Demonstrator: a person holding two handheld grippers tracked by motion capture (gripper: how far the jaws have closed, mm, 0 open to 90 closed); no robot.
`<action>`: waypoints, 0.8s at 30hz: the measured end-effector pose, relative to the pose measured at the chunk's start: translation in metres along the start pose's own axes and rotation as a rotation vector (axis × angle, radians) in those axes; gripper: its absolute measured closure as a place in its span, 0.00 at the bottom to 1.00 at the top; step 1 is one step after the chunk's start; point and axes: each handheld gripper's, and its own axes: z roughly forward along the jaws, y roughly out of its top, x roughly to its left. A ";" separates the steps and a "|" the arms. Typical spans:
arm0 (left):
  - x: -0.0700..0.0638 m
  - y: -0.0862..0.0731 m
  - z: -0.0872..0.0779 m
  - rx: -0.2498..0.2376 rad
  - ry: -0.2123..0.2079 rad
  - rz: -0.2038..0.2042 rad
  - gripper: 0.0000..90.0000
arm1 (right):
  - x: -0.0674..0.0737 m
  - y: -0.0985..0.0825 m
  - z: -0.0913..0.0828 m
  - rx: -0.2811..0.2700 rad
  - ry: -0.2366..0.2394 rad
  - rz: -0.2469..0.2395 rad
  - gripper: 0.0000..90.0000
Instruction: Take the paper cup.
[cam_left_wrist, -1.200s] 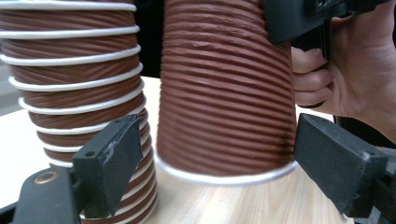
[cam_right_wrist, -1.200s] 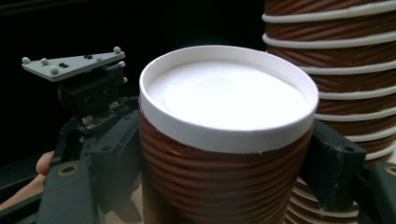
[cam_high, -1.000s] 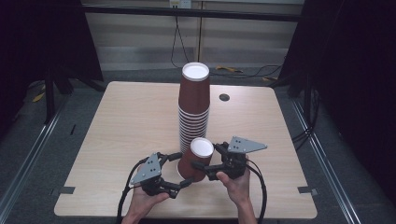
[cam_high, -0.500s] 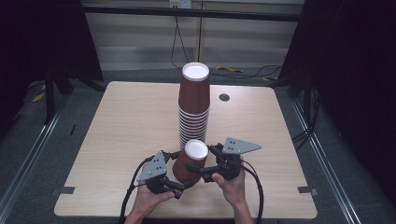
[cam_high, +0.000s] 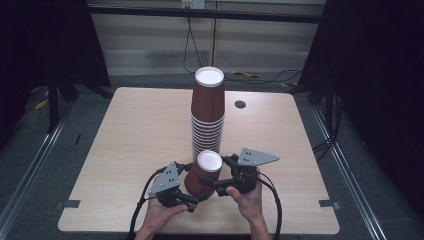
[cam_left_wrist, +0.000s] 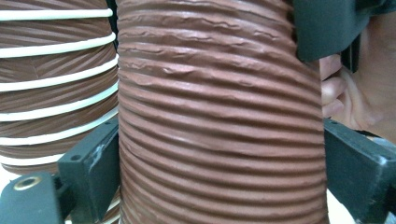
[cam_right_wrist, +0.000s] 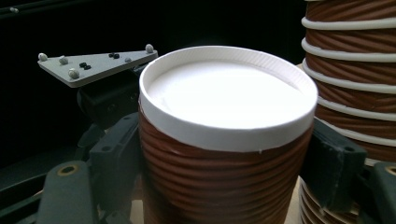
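Item: one brown ribbed paper cup with a white rolled rim (cam_high: 204, 172), held just in front of the tall stack of matching brown ribbed paper cups (cam_high: 207, 117) that stands near the middle of the pale wooden counter (cam_high: 125, 140).

Position: the cup sits on your side of the stack, close to its base; whether the two touch cannot be told. Whether the cup's bottom rests on the counter or hangs clear of it cannot be told either.

Orientation: the long axis runs from base to rim. The rim faces up and leans toward the stack and slightly right; the base points down toward you and slightly left. In the right gripper view the open white mouth (cam_right_wrist: 228, 93) tips toward that camera.

Left gripper (cam_high: 192, 200): its fingers (cam_left_wrist: 88, 172) press the ribbed wall from both sides, closed on the lower part of the cup.

Right gripper (cam_high: 212, 181): its fingers (cam_right_wrist: 334, 170) bracket the cup just under the rim and appear to clamp it there.

Handling note: the step in hand looks like separating or steadying this single cup with both tools. Keep your squeeze light, since the thin wall probably buckles under pressure. Hold both grips square to the long axis so that the cup does not twist. Move it away from the stack rather than along it; a nudge at the base could topple the column.
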 end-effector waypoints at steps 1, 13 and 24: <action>0.000 0.001 0.000 0.014 0.001 -0.003 0.11 | 0.000 0.000 0.000 0.001 0.001 0.001 0.24; 0.002 0.001 -0.002 0.036 0.010 -0.009 0.15 | 0.000 0.001 0.003 0.022 -0.008 -0.001 0.16; 0.005 0.000 -0.003 0.043 0.008 -0.014 0.15 | -0.002 0.002 -0.003 0.010 -0.024 0.005 0.15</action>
